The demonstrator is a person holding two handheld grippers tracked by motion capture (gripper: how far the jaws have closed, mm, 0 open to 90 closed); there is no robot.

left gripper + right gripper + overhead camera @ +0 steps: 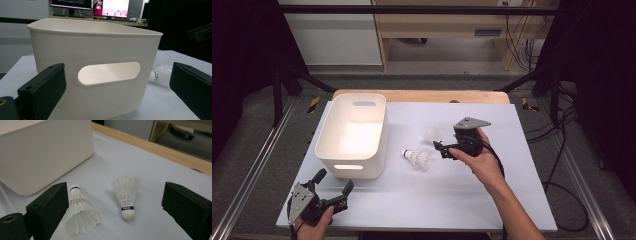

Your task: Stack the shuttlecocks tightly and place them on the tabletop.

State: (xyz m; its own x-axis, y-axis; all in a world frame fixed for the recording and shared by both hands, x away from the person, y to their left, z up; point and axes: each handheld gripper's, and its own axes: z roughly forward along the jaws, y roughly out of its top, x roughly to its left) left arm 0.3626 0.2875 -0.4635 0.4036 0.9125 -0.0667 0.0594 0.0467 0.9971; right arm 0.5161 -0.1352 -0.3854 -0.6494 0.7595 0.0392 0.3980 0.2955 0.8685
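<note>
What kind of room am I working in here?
Probably a lab or office test rig: a white table framed by black struts, computer monitors behind the bin, cables on grey carpet.

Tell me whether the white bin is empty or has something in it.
Empty, as far as the high view shows: the white bin has a bare floor inside, and both shuttlecocks lie outside it on the table.

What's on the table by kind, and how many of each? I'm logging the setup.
Shuttlecocks: 2, one nearer the bin, one farther
White storage bin: 1
Handheld grippers: 2, left gripper, right gripper
Total: 5
</note>
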